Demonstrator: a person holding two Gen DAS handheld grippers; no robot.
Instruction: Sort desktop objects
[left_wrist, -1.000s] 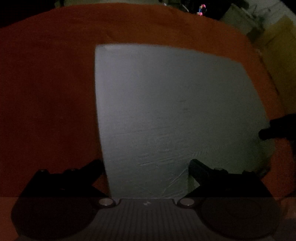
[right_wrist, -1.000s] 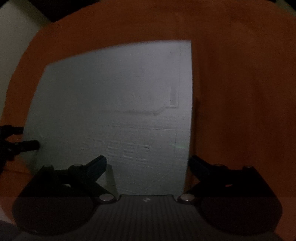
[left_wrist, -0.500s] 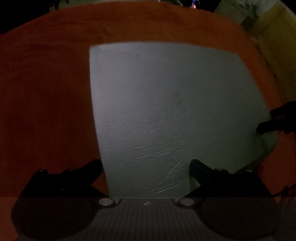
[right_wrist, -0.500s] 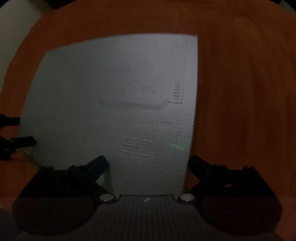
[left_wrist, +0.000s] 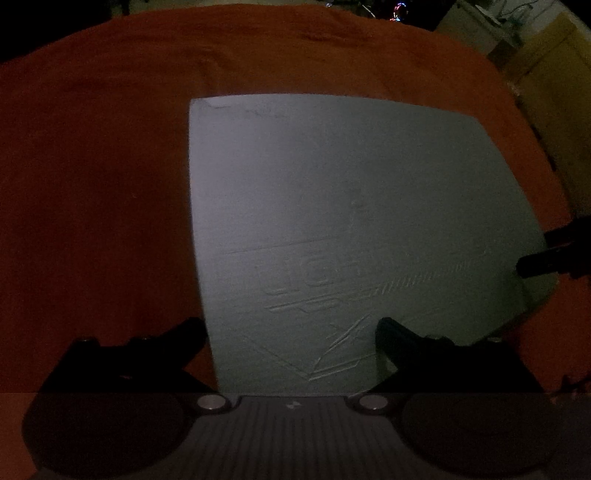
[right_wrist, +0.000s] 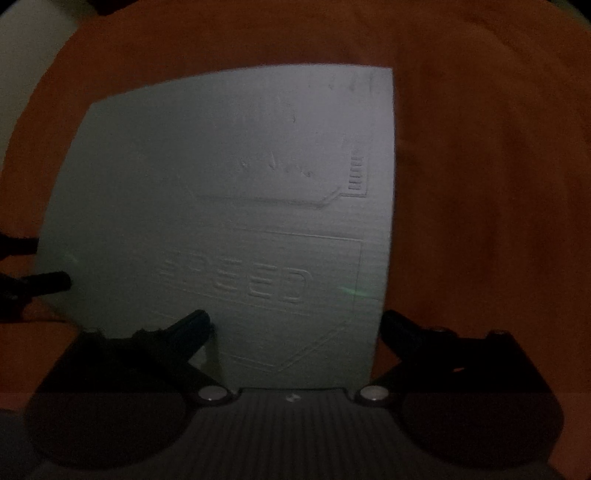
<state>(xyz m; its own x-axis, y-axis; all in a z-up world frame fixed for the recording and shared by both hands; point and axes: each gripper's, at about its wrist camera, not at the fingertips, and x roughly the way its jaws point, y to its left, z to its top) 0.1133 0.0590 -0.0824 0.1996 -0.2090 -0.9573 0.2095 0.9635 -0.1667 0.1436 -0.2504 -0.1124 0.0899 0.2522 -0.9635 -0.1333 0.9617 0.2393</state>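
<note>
A pale grey mat (left_wrist: 351, 221) with embossed lettering lies flat on an orange cloth (left_wrist: 92, 184); it also fills the right wrist view (right_wrist: 221, 184). My left gripper (left_wrist: 290, 328) is open, its fingers straddling the mat's near left edge. My right gripper (right_wrist: 295, 321) is open, its fingers straddling the mat's near right edge. Each gripper's fingertips show in the other's view, the right gripper (left_wrist: 543, 258) at the mat's right side and the left gripper (right_wrist: 33, 266) at its left side. The scene is dim.
The orange cloth (right_wrist: 480, 184) covers the table around the mat. Beyond the table's far right edge stand a pale box (left_wrist: 476, 22) and a yellowish cabinet (left_wrist: 554, 85). A pale surface (right_wrist: 22, 55) shows at the far left of the right wrist view.
Both grippers have pulled back a little from the mat and tilted, so more orange cloth shows beyond it. Both stay open and the mat has not visibly shifted.
</note>
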